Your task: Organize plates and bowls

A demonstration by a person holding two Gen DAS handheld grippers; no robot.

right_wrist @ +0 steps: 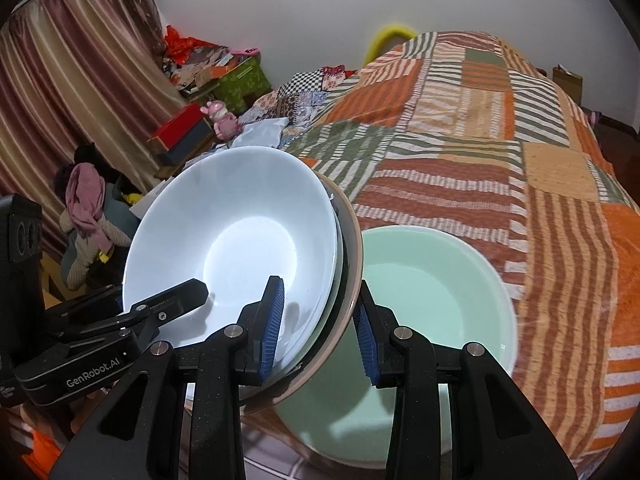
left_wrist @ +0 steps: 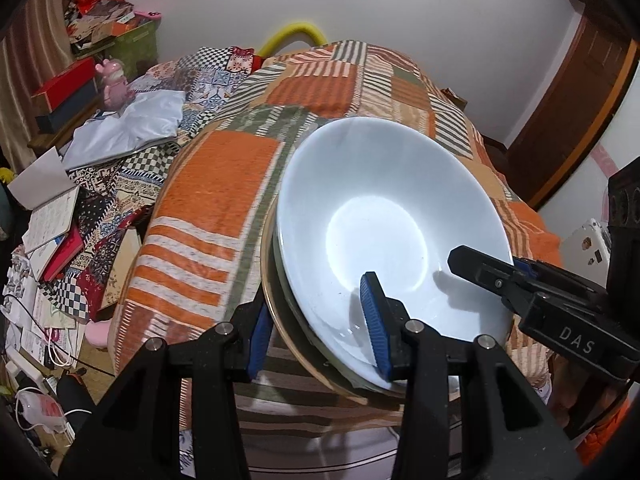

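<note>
Stack of dishes [left_wrist: 392,232], white bowl [right_wrist: 240,240] on top, brown-rimmed plate [right_wrist: 352,264] beneath, held tilted above patchwork bedspread [left_wrist: 212,200]. Stack rim pinched by left gripper [left_wrist: 316,332] and right gripper [right_wrist: 320,320] from opposite sides. Mint-green bowl [right_wrist: 432,280] seen beneath, on bedspread.

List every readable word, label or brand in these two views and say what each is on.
"DAS": on the right tongs, seen from the left wrist.
"GenRobot.AI": on the left tongs, seen from the right wrist.
Open notebooks beside the bed: writing too small to read.
</note>
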